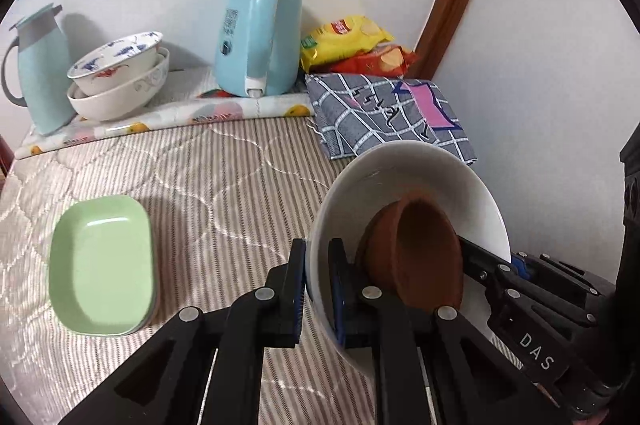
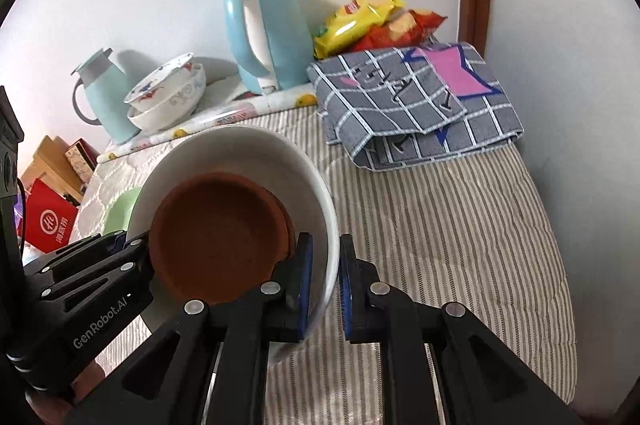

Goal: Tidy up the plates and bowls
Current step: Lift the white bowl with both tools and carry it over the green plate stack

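Note:
Both grippers hold one white bowl [image 1: 424,169] above the striped mattress, with brown clay dishes [image 1: 424,253] nested inside it. My left gripper [image 1: 319,289] is shut on the bowl's left rim. My right gripper [image 2: 325,289] is shut on the bowl's [image 2: 248,149] right rim, with the brown dishes [image 2: 216,237] just left of its fingers. Stacked green rectangular dishes [image 1: 100,265] lie on the mattress at the left. Two stacked patterned bowls [image 1: 120,77] sit at the back left.
A light blue kettle [image 1: 260,33] and a blue thermos jug [image 1: 38,65] stand on a printed cloth at the back. Snack bags [image 1: 352,45] and a folded checked cloth [image 1: 388,113] lie at the back right. The wall is close on the right.

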`<state>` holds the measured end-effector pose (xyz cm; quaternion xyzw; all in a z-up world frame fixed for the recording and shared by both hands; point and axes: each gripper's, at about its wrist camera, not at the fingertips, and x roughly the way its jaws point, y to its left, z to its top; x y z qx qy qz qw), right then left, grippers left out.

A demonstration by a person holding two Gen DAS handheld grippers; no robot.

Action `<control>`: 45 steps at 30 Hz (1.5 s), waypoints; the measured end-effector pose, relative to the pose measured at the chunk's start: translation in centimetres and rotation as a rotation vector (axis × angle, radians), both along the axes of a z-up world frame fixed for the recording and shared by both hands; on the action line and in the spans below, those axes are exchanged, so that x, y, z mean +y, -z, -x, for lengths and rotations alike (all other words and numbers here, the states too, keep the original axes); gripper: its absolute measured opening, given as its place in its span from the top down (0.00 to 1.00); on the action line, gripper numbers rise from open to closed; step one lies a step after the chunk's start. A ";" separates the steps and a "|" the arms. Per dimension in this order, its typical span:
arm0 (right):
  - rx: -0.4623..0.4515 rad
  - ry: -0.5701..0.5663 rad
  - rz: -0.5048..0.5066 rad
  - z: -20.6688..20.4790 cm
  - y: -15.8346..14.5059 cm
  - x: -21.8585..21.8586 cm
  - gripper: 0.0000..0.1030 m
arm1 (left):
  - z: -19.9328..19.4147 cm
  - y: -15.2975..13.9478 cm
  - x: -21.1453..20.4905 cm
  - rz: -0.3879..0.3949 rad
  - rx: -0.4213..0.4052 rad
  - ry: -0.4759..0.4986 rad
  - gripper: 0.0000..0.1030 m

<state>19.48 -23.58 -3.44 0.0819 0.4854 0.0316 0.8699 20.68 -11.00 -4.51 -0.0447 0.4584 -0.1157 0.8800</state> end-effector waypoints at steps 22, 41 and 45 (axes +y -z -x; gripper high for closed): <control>-0.014 -0.099 -0.032 -1.3 -0.7 7.7 0.89 | 0.8 -0.9 8.0 -0.018 -0.019 -0.116 0.89; 0.015 -0.185 -0.054 -4.6 1.1 14.8 0.89 | -0.8 0.9 15.5 -0.013 0.010 -0.210 0.89; 0.024 -0.215 -0.050 -5.2 1.6 16.7 0.90 | -0.8 1.5 17.5 -0.005 0.022 -0.234 0.89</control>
